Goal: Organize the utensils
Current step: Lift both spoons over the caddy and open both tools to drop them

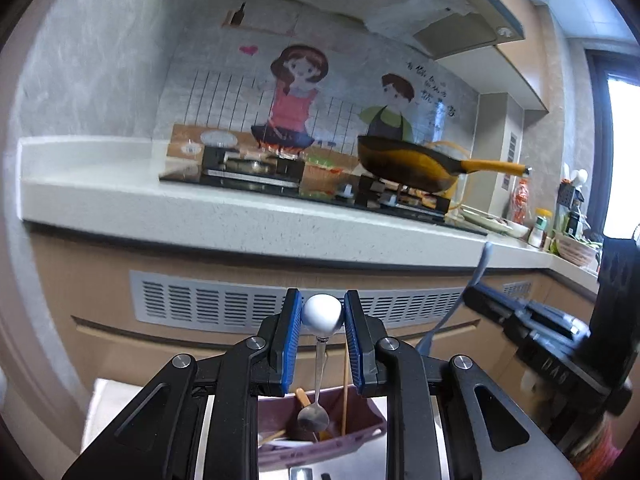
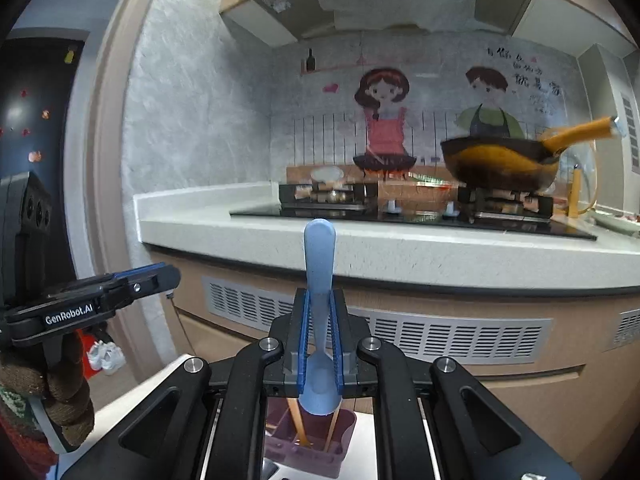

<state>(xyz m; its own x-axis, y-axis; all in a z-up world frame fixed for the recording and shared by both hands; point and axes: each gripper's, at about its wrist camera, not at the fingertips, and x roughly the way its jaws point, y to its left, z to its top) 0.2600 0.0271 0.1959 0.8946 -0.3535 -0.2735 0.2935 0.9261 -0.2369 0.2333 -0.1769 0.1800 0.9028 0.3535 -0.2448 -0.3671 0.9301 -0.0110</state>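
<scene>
left wrist: spoon [image 1: 320, 320] between pads

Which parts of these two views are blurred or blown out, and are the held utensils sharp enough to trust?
Left wrist view: window blown out, right gripper smeared, metal spoon sharp. Right wrist view: wok and wall sticker soft, blue spoon crisp; both views bow at the edges.

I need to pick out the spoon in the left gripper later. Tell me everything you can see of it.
The metal spoon has a round white ball at its handle end, a thin shiny stem and a small oval bowl. It hangs upright, bowl down, above the purple utensil holder. The left gripper clamps only the ball between its blue pads.
</scene>
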